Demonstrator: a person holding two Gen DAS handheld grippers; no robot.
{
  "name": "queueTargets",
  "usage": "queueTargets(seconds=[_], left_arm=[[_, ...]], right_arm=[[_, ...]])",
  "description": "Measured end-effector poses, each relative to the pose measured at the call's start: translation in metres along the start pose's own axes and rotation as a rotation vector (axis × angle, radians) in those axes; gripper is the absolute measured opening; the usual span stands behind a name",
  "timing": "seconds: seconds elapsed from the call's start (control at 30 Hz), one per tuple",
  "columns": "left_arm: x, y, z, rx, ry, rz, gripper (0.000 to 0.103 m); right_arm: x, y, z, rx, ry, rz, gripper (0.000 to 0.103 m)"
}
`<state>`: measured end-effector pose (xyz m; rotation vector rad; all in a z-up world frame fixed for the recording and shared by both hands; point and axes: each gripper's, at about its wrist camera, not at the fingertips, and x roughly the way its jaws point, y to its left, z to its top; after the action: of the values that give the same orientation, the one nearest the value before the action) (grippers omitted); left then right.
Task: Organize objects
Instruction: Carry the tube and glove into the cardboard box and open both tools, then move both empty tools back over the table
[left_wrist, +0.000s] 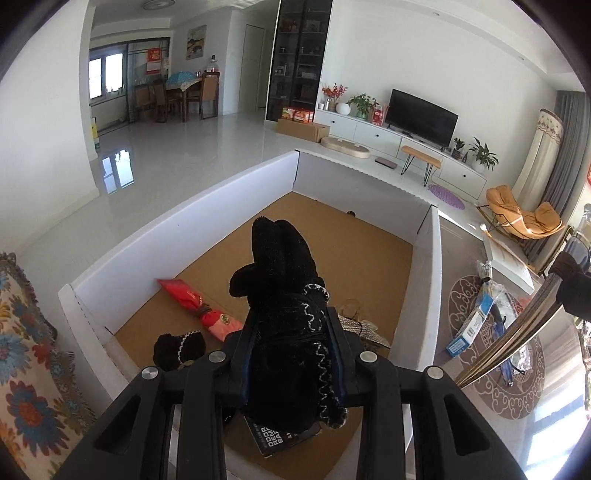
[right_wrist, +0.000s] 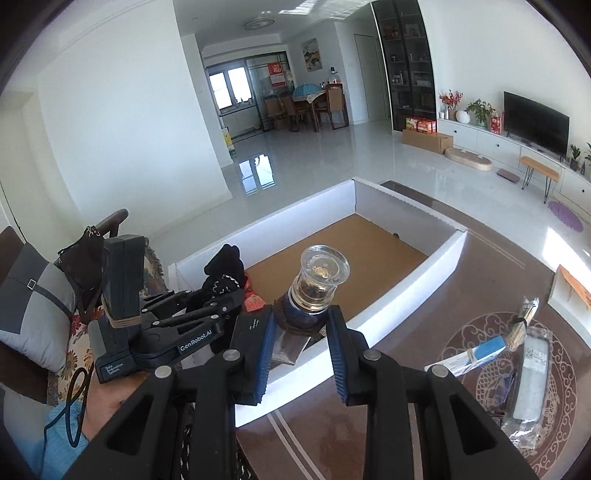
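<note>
You are holding a black knitted glove (left_wrist: 284, 295) in your left gripper (left_wrist: 293, 354), its blue-padded fingers clamped on the cuff so the glove's fingers are sticking up and away from the camera. It is hanging over a large white-walled box (left_wrist: 177, 236) with a brown cardboard floor. Lying on that floor are a second black glove (left_wrist: 180, 349) near the left wall, a folded red umbrella (left_wrist: 199, 308) just beside it, and a dark booklet (left_wrist: 273, 437) directly below the gripper. Your right gripper (right_wrist: 301, 339) is closed on a glass bottle (right_wrist: 317, 284) with a clear round stopper, gripping it at the dark blue neck, just over the box's near wall. Your left hand (right_wrist: 107, 402), in a light blue sleeve, is showing at the right camera's lower left. Packaged items (right_wrist: 517, 373) are resting on the brown patterned table (right_wrist: 406, 295) to the right of the box.
</note>
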<state>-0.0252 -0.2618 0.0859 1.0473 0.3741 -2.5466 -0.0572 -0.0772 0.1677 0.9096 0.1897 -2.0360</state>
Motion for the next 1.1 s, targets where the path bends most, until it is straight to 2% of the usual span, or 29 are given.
queueTargets(seconds=[0.1, 0.17, 0.23, 0.27, 0.3, 0.4, 0.53, 0.67, 0.73, 0.9, 1.1], left_arm=[[0.035, 0.009, 0.003, -0.020, 0.123, 0.085, 0.044], [0.048, 0.012, 0.004, -0.020, 0.162, 0.136, 0.079], [0.047, 0.013, 0.002, -0.013, 0.140, 0.179, 0.094], [0.046, 0.014, 0.001, -0.010, 0.126, 0.191, 0.099], [0.045, 0.015, 0.000, -0.009, 0.116, 0.200, 0.100], [0.043, 0.020, -0.004, -0.030, 0.098, 0.200, 0.102], [0.031, 0.024, -0.010, -0.087, 0.058, 0.138, 0.102], [0.021, 0.013, -0.016, -0.068, 0.013, 0.150, 0.102], [0.013, 0.007, -0.019, -0.063, -0.011, 0.127, 0.102], [-0.020, -0.011, -0.032, -0.052, -0.112, 0.039, 0.102], [-0.051, -0.051, -0.049, -0.036, -0.192, -0.134, 0.102]], right_arm=[[0.062, 0.012, 0.015, 0.004, 0.117, -0.004, 0.029], [0.099, 0.014, 0.021, 0.008, 0.176, -0.033, 0.032], [0.119, 0.011, 0.025, 0.039, 0.172, -0.066, 0.048], [0.123, 0.008, 0.027, 0.062, 0.155, -0.074, 0.064], [0.123, 0.005, 0.030, 0.087, 0.132, -0.083, 0.077], [0.113, -0.007, 0.031, 0.147, 0.064, -0.094, 0.092], [0.084, -0.022, 0.015, 0.172, 0.023, -0.118, 0.096], [0.057, -0.045, -0.017, 0.186, 0.008, -0.176, 0.098], [0.042, -0.060, -0.038, 0.186, 0.013, -0.218, 0.099], [0.000, -0.100, -0.105, 0.177, 0.022, -0.375, 0.099], [-0.043, -0.145, -0.201, 0.177, 0.087, -0.617, 0.100]])
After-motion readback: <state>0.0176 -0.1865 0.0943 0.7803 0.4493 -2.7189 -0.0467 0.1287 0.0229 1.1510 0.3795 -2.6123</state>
